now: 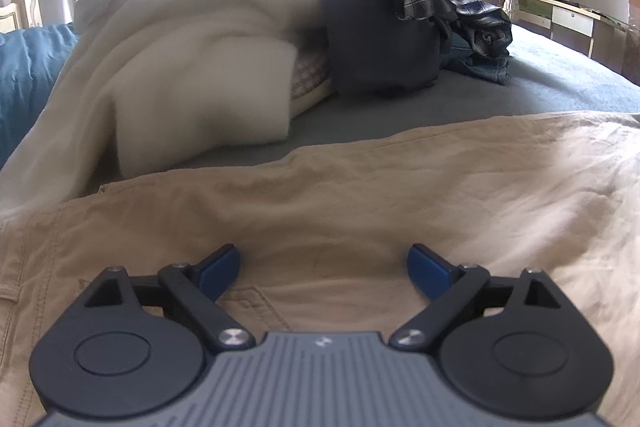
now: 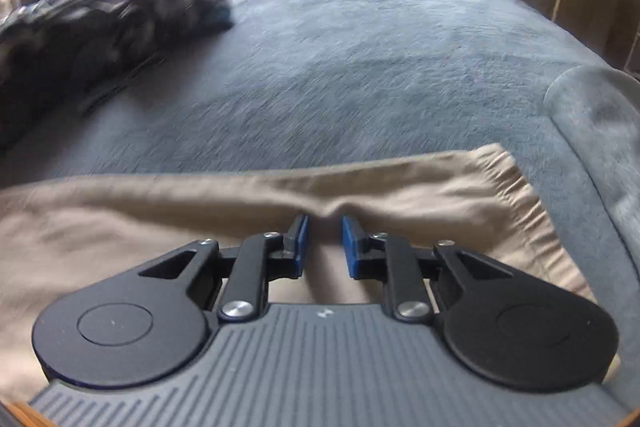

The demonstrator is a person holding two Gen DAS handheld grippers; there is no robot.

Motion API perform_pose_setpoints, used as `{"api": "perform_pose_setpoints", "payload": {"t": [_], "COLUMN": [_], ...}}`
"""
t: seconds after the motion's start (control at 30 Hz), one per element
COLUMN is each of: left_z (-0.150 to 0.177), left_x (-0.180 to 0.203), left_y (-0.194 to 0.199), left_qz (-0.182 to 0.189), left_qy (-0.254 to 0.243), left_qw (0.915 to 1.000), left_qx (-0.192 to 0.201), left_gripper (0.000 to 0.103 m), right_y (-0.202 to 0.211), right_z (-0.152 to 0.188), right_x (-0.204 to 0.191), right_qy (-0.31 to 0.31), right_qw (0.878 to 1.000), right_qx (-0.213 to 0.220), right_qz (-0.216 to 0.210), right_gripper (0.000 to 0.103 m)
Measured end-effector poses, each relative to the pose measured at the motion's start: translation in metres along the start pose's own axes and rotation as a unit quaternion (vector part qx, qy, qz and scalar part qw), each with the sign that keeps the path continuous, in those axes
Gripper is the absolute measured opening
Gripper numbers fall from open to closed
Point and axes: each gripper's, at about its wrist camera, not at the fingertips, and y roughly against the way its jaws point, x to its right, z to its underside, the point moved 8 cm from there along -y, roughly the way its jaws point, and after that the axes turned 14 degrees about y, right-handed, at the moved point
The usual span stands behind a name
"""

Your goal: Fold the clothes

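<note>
A pair of khaki trousers (image 1: pixel 360 187) lies flat on the grey-blue bedspread (image 1: pixel 560 79), its long axis running across both views from left to right. In the left wrist view the stitched pocket end sits low on the left, and the cloth spreads away rightward past the picture's edge. The left gripper (image 1: pixel 323 267) hangs over that pocket area with its jaws spread wide, the blue pads (image 1: pixel 222 267) well apart and nothing pinched between them. Beyond the trousers, from left to right, lie a cream blanket heap (image 1: pixel 172 47), a dark folded garment (image 1: pixel 380 39) and a rumpled plaid shirt (image 1: pixel 460 11). In the right wrist view the trouser leg (image 2: pixel 400 187) ends in a hem (image 2: pixel 516 179) pointing right, toward the bed's edge. The right gripper (image 2: pixel 324 231) is at the far long edge of that leg, jaws drawn nearly together, with a small raised ridge of khaki cloth between the pads; whether they actually press on it cannot be told. A blurred dark pile of clothes (image 2: pixel 100 19) lies far left on the bedspread.
</note>
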Motion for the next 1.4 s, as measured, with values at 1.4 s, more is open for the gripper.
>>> {"api": "perform_pose_setpoints", "payload": {"t": [1.4], "left_z": [0.030], "left_x": [-0.013], "left_y": [0.053], "left_qz": [-0.009], "left_qy": [-0.011], "left_qw": [0.9995], "left_qx": [-0.028], "left_gripper": [0.091], "right_y": [0.097], "right_z": [0.076], "right_x": [-0.119], "right_qy": [0.144], "right_qw": [0.980], "right_qx": [-0.039], "right_qz": [-0.133], "right_gripper": [0.013]}}
